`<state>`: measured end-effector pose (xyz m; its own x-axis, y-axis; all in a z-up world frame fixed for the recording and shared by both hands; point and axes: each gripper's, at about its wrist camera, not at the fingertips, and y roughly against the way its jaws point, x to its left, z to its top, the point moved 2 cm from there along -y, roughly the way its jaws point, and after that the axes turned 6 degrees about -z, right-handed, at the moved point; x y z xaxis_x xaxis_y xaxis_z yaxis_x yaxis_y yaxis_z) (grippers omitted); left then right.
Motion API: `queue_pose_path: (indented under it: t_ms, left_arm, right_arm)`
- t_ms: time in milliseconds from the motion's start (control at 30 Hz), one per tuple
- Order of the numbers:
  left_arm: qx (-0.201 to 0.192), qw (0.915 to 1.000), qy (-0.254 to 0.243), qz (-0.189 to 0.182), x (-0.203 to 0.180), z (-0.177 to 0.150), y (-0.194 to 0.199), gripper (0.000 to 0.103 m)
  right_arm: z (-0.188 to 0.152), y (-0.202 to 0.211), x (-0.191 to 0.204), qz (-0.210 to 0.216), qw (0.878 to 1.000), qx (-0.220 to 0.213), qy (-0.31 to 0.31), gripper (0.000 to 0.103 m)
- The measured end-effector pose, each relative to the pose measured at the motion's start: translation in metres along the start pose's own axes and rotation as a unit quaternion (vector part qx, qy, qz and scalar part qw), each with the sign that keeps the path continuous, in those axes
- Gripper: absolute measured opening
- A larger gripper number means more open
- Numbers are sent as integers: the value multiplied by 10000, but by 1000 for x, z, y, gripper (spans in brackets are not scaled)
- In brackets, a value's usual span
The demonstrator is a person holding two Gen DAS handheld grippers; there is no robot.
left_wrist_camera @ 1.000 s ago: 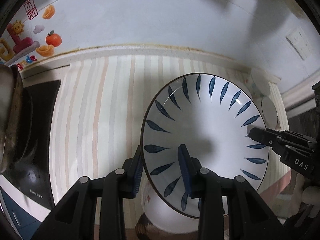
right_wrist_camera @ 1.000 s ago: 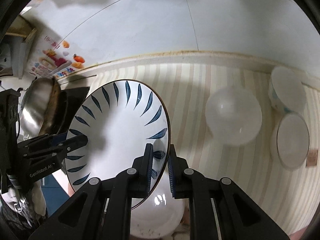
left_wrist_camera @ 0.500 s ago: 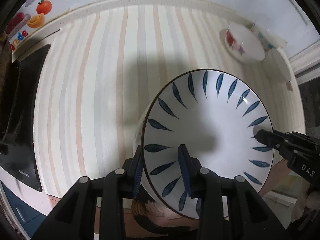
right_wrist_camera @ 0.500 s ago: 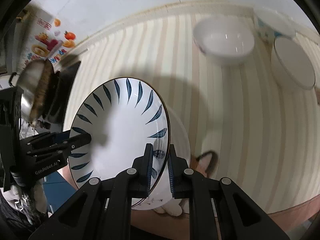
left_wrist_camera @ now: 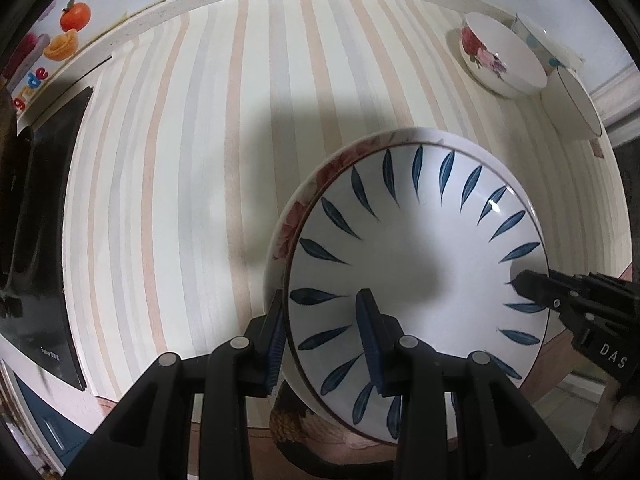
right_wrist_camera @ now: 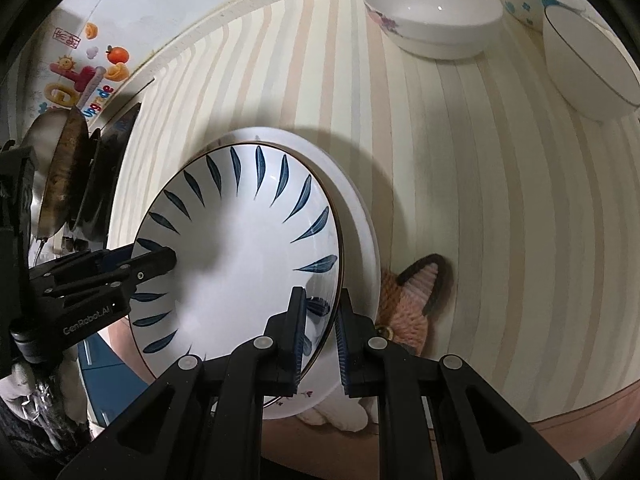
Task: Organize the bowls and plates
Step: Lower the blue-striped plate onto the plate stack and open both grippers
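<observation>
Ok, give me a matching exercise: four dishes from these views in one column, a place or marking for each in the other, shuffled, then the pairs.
1. blue-leaf plate
2. rose-rimmed plate
3. rose bowl
4. thin-rimmed white bowl

A. far right, plain with a dark rim line
B. gripped at opposite rims by both grippers
C. at the back, flowers on its side
D. directly under the gripped plate

Pairs: 1-B, 2-D, 3-C, 4-A
</observation>
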<state>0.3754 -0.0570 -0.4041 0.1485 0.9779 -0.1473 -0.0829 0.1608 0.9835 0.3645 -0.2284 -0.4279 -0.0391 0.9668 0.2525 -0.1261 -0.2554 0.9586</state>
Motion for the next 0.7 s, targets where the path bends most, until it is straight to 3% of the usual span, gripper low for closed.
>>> queue_pose_path:
  t_ms: [700]
  left_arm:
    - [-32,9996,159,-242,19,-2,9,31]
  right_arm:
    - [-5,10,-4,-16,9991,22,-414,22]
